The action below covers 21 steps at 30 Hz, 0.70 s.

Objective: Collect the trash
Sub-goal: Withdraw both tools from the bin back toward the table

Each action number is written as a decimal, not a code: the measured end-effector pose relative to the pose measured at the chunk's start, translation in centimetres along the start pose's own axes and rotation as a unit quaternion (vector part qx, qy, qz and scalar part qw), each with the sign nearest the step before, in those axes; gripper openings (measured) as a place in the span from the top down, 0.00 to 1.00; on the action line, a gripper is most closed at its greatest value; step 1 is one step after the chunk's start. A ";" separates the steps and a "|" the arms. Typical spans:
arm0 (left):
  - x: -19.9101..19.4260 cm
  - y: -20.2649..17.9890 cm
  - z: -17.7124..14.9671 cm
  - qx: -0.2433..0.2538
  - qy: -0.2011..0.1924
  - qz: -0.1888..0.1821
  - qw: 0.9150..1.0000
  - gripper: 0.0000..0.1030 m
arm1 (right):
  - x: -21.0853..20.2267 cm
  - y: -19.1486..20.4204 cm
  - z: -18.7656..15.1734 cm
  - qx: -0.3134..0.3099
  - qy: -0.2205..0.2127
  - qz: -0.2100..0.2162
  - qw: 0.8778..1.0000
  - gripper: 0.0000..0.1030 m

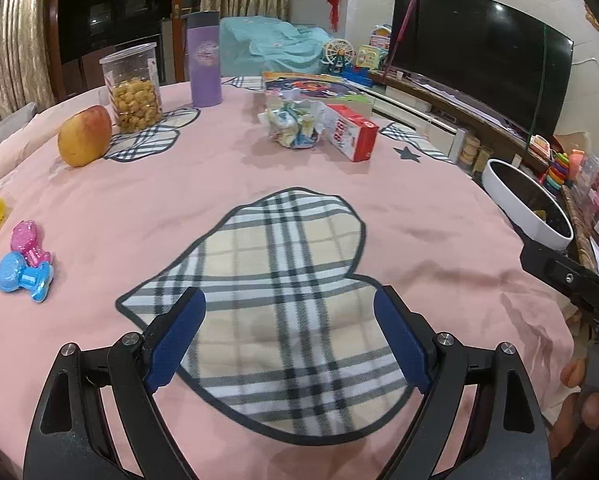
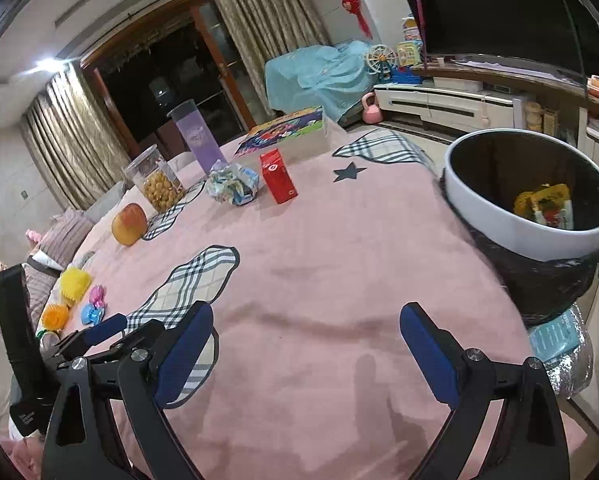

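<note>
While both grippers (image 1: 289,336) (image 2: 305,354) stood wide and empty, you were approaching; the wrapper (image 1: 295,124) and carton (image 1: 351,132) needed bagging in the bin (image 2: 527,200).

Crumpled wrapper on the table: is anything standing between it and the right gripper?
Nothing visible does. Only bare pink tablecloth lies between the open right gripper and the crumpled wrapper. The red carton stands just right of it, not in front.

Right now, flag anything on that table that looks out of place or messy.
A crumpled wrapper wad lies mid-table against a red carton lying on its side. Both look like litter among the apple, snack jar and toys.
</note>
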State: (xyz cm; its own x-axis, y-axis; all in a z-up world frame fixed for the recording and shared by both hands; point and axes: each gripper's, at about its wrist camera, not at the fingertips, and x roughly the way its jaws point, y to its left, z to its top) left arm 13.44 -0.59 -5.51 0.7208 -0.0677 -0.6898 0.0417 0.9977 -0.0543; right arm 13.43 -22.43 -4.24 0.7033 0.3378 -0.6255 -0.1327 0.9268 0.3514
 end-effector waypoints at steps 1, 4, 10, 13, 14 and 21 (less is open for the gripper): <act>0.0 0.1 0.0 -0.001 0.001 0.001 1.000 0.14 | 0.2 0.1 0.0 -0.002 0.001 0.001 1.000 0.07; 0.3 0.7 0.1 -0.009 0.004 0.005 1.000 0.14 | 1.0 0.6 0.3 -0.009 0.004 0.002 1.000 0.07; 1.0 1.4 0.3 -0.011 0.010 0.009 1.000 0.14 | 2.3 1.3 1.1 -0.021 0.010 0.005 1.000 0.07; 1.2 1.5 0.7 -0.011 0.010 0.008 1.000 0.14 | 3.0 1.6 1.6 -0.029 0.010 0.005 1.000 0.07; 1.3 1.5 0.9 -0.011 0.011 0.008 1.000 0.14 | 3.2 1.7 1.8 -0.032 0.010 0.003 0.999 0.07; 2.8 1.8 2.3 -0.012 0.024 0.010 1.000 0.14 | 4.8 1.8 3.0 -0.034 0.015 0.003 0.999 0.07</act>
State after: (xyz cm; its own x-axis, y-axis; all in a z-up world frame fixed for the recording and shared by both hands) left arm 17.06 1.03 -5.89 0.6868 -0.0479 -0.7252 0.0095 0.9983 -0.0569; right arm 18.66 -19.60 -4.56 0.6806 0.3476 -0.6449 -0.1850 0.9333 0.3079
